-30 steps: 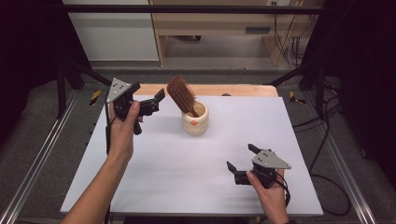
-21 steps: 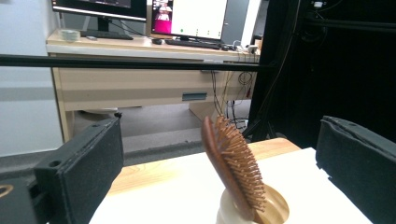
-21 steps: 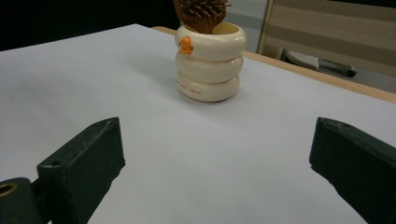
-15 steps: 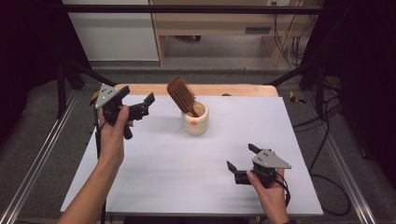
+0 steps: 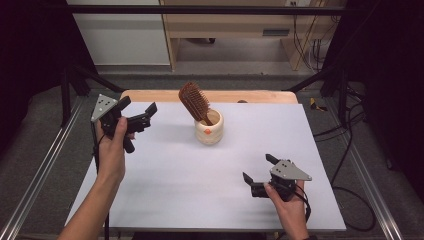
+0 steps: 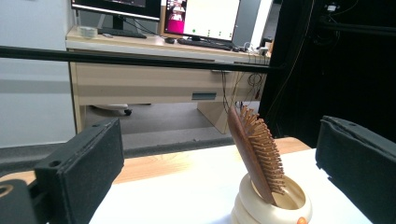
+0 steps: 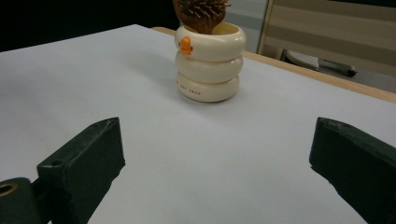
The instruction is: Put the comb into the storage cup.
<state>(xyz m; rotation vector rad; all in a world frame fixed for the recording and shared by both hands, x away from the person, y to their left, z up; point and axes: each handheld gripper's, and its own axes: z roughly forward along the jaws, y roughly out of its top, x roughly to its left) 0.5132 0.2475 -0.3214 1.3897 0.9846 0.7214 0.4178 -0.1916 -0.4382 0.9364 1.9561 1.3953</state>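
Wooden hairbrush (image 5: 194,101) stands handle-down in a cream ribbed cup (image 5: 208,128), upper centre of the high view, on the white bench (image 5: 200,190); head leans toward upper left of the frame, bristles facing right in the left gripper view (image 6: 264,149); handle hidden inside the cup.

Left hand-held gripper (image 5: 137,116), left of centre in the high view, raised off the bench, jaws spread wide, nothing between them; well apart from the brush. Right hand-held gripper (image 5: 260,174), lower right, low over the bench, jaws also spread, empty; cup (image 7: 208,60) sits ahead of it at top centre of its view.

Judgement: brush is stiff, light, smooth on its polished back, so likely slippery there; bristles give poor purchase. Best hold looks like the 2 narrow edges of the head, or the neck just above the cup rim. Cup looks light and tippable; lift straight along the lean, or steady the cup.
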